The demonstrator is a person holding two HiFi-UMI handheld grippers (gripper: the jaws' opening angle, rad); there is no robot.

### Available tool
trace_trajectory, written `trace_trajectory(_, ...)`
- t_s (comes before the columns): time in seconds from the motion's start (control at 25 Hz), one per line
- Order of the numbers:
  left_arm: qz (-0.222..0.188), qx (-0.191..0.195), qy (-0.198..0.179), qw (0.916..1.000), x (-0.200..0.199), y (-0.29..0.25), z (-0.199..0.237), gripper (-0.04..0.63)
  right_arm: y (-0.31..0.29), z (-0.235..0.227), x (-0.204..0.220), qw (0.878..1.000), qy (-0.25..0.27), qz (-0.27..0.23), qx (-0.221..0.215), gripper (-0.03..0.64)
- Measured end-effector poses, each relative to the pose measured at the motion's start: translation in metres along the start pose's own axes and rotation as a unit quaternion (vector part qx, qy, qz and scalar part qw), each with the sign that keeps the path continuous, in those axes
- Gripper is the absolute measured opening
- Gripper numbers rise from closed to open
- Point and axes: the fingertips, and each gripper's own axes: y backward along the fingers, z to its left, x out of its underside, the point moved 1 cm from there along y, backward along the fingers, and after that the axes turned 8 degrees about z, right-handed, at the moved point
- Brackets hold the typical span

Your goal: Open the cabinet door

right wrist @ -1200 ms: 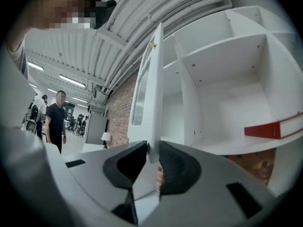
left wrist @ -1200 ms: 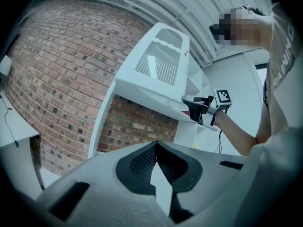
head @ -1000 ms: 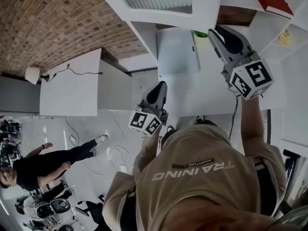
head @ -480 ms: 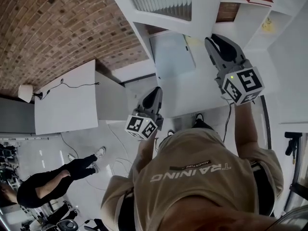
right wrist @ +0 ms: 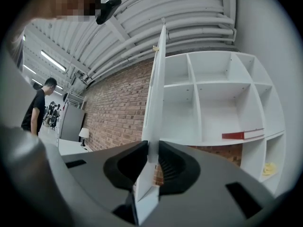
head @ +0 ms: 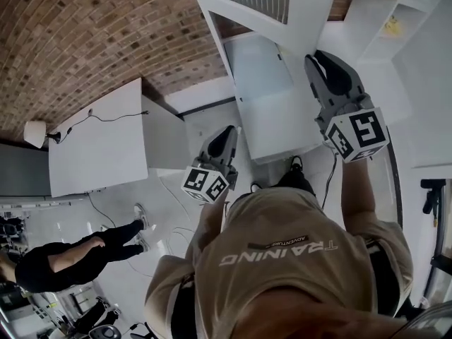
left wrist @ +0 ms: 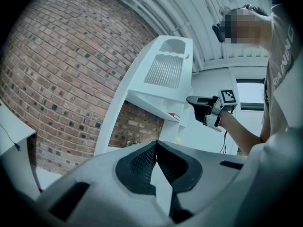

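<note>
The tall white cabinet door (right wrist: 158, 93) with a ribbed insert (left wrist: 163, 70) stands swung out from the open white shelves (right wrist: 222, 103). My right gripper (right wrist: 151, 162) has the door's thin front edge between its jaws. The jaws have just been closing and the pads press on both faces of the door. In the head view the right gripper (head: 321, 61) reaches the door (head: 304, 9) from below. My left gripper (left wrist: 156, 145) is shut with nothing in it and hangs free, lower and to the left (head: 226, 134), apart from the door.
A red book (right wrist: 244, 135) and a yellow object (right wrist: 268, 168) lie on the shelves. A brick wall (head: 106, 34) runs behind. A white desk (head: 99, 143) with a lamp (head: 34, 131) stands at the left. A bystander in black (head: 63, 256) is on the floor beyond it.
Both grippers have moved sideways together, the right one staying on the door's edge. The door has swung further out from the shelves. The bystander has walked left.
</note>
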Motion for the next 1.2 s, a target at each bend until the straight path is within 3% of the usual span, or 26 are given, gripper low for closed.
trace_trajectory(0.44,-0.004,0.02,0.015,0.9997,0.006,0.023,0.015,0.008,0.009,0.056,-0.005,1.0,0.011,-0.003,0.021,0.071)
trace_trajectory(0.84,-0.022,0.021,0.025,0.9992,0.008,0.028,0.02,0.008,0.005,0.11,-0.012,0.999,0.024,-0.008,-0.034,0.069)
trace_trajectory(1.2,-0.03,-0.01,0.033,0.999,0.015,0.055,0.034,0.008,-0.005,0.143,-0.016,0.997,0.037,-0.019,-0.058,0.069)
